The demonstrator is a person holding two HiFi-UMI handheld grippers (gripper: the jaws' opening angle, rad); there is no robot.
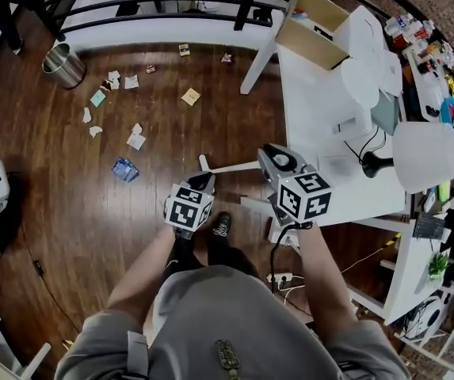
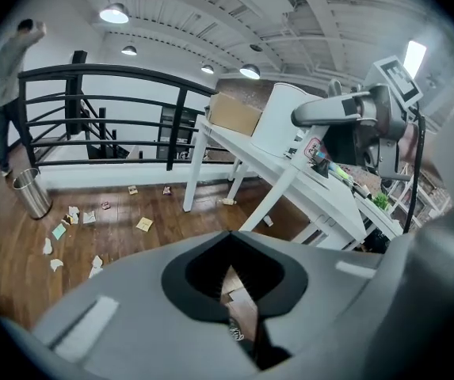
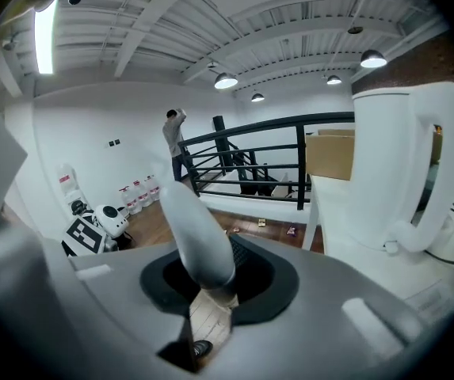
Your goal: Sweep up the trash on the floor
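Wooden floor [image 1: 68, 212] strewn with paper scraps [image 1: 135, 139] near a steel bin [image 1: 62, 64]

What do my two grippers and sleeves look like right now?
Both the left gripper and right gripper have grey moulded bodies, black around the jaws, each carrying a cube of black-and-white square markers. The person wears a grey short-sleeved shirt; forearms are bare.

Grey short-slv tee [image 1: 234, 323], blk trousers [image 1: 183, 256], blk shoe [image 1: 221, 226].
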